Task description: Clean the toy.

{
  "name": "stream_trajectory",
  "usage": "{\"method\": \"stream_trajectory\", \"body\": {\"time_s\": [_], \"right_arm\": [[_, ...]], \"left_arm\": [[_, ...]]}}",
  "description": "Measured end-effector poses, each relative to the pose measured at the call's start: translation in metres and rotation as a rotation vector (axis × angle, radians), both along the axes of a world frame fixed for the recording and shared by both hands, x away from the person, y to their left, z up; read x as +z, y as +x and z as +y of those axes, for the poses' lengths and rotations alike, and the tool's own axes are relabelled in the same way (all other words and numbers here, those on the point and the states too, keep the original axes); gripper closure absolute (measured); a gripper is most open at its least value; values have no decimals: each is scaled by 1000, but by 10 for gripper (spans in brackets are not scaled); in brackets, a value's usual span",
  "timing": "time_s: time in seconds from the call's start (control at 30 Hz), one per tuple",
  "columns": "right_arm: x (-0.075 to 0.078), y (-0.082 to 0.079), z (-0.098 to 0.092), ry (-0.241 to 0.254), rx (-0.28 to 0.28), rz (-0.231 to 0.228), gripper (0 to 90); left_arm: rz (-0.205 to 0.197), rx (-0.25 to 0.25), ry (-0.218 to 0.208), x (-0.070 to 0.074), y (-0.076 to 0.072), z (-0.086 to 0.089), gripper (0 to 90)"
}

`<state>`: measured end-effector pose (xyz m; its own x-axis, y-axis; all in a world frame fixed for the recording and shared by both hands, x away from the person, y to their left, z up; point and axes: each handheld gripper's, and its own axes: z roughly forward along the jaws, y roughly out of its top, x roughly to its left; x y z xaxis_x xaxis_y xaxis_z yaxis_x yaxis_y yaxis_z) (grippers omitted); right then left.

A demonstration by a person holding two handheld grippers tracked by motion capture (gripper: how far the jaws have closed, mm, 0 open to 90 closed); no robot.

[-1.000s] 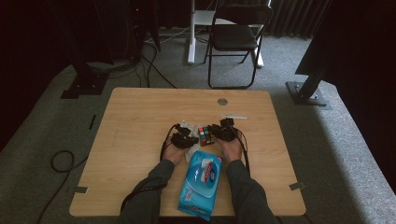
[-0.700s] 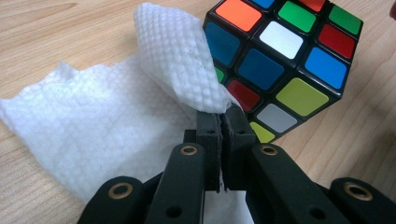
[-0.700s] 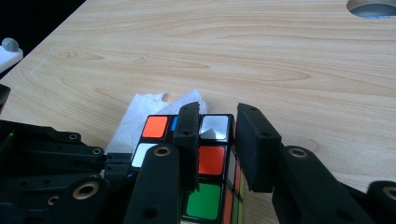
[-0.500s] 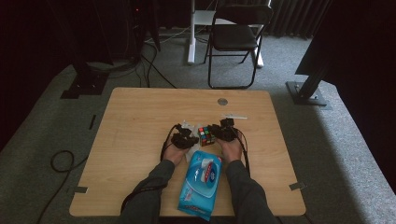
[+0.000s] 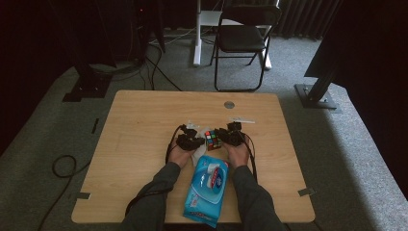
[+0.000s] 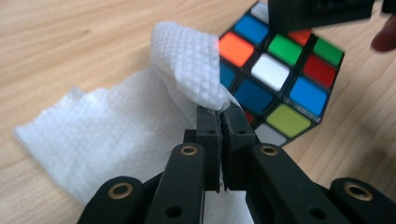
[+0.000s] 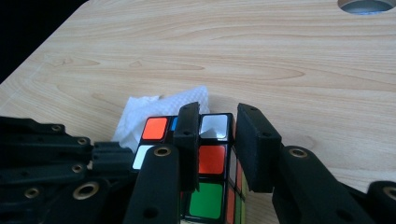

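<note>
A Rubik's cube (image 5: 213,140) sits mid-table between my two grippers. My left gripper (image 5: 188,140) is shut on a fold of a white textured wipe (image 6: 116,140), which spreads on the wood just left of the cube (image 6: 275,74). Its jaws (image 6: 219,114) meet with the wipe pinched between them. My right gripper (image 5: 230,134) holds the cube (image 7: 212,158): one jaw lies across the top face and the other against its right side, about one square apart (image 7: 217,121). The wipe (image 7: 140,109) peeks out behind the cube.
A blue pack of wipes (image 5: 206,190) lies between the person's forearms near the front edge. A round metal grommet (image 5: 229,104) and a small white strip (image 5: 242,120) sit farther back on the wooden table (image 5: 144,125). A folding chair (image 5: 243,38) stands beyond.
</note>
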<state>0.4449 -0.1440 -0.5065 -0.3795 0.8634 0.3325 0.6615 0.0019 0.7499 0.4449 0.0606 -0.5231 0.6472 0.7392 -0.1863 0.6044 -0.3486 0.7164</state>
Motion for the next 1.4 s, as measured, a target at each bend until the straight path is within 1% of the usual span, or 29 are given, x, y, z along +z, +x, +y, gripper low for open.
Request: {"method": "stream_trajectory", "body": {"time_s": [0.1, 0.17, 0.3, 0.4, 0.43, 0.53, 0.6, 0.7, 0.8, 0.87, 0.93, 0.97, 1.0, 1.03, 1.07, 1.13, 1.23, 1.3, 1.4], "right_arm": [[1, 0, 0, -5, -6, 2, 706], [1, -1, -1, -4, -7, 7, 705], [0, -2, -2, -2, -4, 9, 684], [0, -2, -3, 2, 0, 9, 679], [0, -2, -3, 5, -1, 9, 675], [0, -3, -3, 4, 0, 9, 672], [0, -3, -3, 3, -1, 8, 666], [-1, -3, -4, 5, 1, 8, 658], [-1, -3, -4, 6, 5, 8, 659], [-1, -3, -4, 5, 8, 6, 659], [-1, -3, -4, 7, 8, 6, 659], [-1, -3, -4, 8, 9, 6, 659], [-1, -3, -4, 9, 9, 6, 659], [-1, -3, -4, 9, 8, 6, 659], [-1, -2, -4, 11, 9, 7, 659], [-1, -2, -4, 10, 9, 7, 659], [-1, -2, -4, 11, 8, 7, 660], [-1, -2, -4, 11, 9, 7, 662], [-1, -2, -4, 11, 9, 6, 662]], "left_arm": [[-4, -4, 5, 2, 2, 0, 870], [-6, -2, 0, 2, 2, 0, 863], [-20, -1, -35, 7, 0, 5, 854], [-27, -5, -46, 10, -2, 7, 854], [-40, -19, -61, 18, -6, 9, 854], [-49, -31, -91, 24, -11, 12, 854], [-54, -40, -100, 26, -15, 12, 855], [-58, -55, -94, 26, -19, 10, 854], [-43, -43, -90, 22, -18, 10, 843], [-19, -38, -87, 17, -16, 10, 829], [13, -41, -77, 12, -14, 9, 812], [30, -45, -80, 10, -13, 9, 811], [40, -47, -74, 8, -12, 8, 812], [41, -50, -68, 7, -11, 7, 815], [48, -56, -71, 6, -11, 7, 840], [49, -62, -66, 5, -10, 6, 888], [47, -74, -67, 6, -12, 6, 900], [48, -78, -88, 7, -13, 9, 900], [28, -99, -127, 11, -19, 12, 900]]}}
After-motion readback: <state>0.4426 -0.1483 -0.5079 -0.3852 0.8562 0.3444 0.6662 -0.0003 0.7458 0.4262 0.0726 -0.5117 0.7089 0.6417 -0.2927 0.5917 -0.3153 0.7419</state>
